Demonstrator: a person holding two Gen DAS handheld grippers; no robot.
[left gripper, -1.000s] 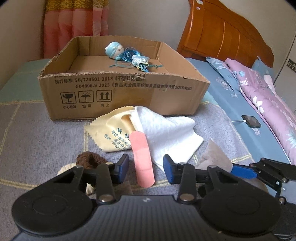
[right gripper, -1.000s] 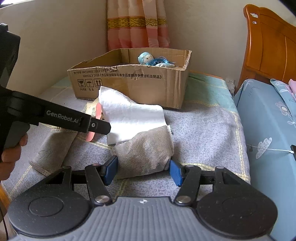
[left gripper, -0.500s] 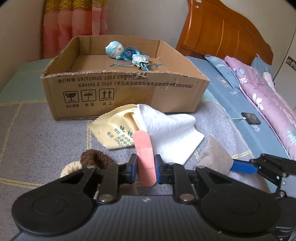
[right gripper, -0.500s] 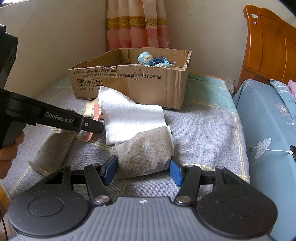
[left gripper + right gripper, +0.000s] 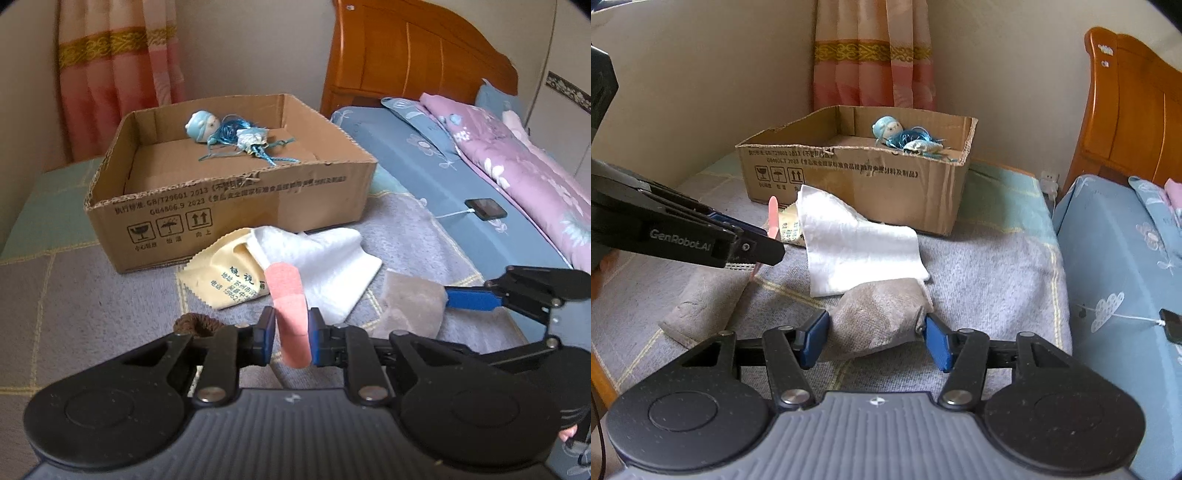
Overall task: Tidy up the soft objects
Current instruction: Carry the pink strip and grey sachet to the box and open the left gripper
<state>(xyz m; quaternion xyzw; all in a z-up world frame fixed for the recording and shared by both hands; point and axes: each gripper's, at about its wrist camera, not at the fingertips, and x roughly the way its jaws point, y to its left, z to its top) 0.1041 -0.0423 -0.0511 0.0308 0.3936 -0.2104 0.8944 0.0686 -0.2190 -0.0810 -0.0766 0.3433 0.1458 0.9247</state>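
My left gripper is shut on a pink foam strip and holds it lifted above the grey blanket; the strip also shows in the right wrist view. My right gripper is open, its fingers on either side of a folded grey cloth, also seen in the left wrist view. A white cloth and a yellow wipe lie in front of the cardboard box, which holds a blue doll with blue cords. A brown hair tie lies left.
A bed with blue sheet, purple floral quilt and a phone on a cable is to the right. A wooden headboard and a pink curtain stand behind. Another grey cloth lies at left.
My left gripper shut on the pink strip and lifted it off the blanket. My right gripper stayed open around the grey cloth.
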